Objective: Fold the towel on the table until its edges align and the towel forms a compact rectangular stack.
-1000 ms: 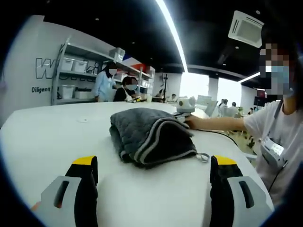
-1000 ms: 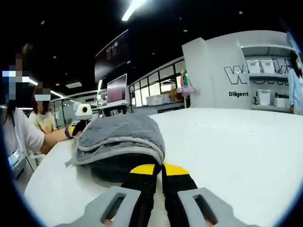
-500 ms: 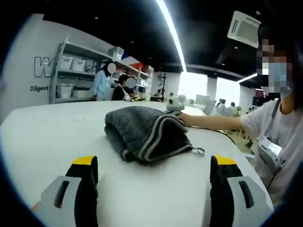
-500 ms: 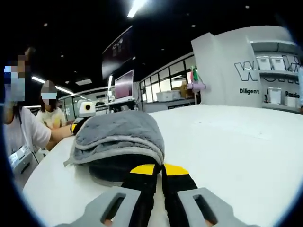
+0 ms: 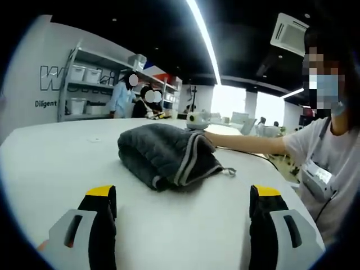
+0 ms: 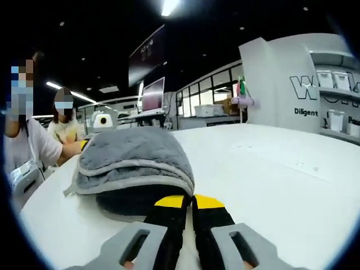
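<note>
Towel [image 5: 167, 156] is seen lying folded in a thick grey bundle on the white table [image 5: 62, 163], at about twelve o'clock from the left gripper [image 5: 179, 222] and well apart from it. The left gripper's jaws are spread wide and hold nothing. In the right gripper view the towel [image 6: 132, 166] sits at eleven o'clock, just beyond the right gripper [image 6: 190, 216], whose yellow-tipped jaws are pressed together; whether a fold of cloth is caught between them cannot be told.

The folding is judged nearly done: the layers are stacked, but the pale-trimmed edges are stepped and the bundle is rounded. For a good finish, the offset edges should be drawn level and the top pressed flat, with the hanging loop [image 5: 228, 171] at three o'clock tucked in. Grips should be taken at corners only, and the stack should be kept from sliding on the smooth table.

The table is broad, white and glossy. Beyond it, shelving with white bins [image 5: 84, 90] is seen at ten o'clock in the left gripper view, ceiling strip lights overhead, and a seated person [image 5: 326, 152] at three o'clock, whose arm rests on the table just beside the towel.
</note>
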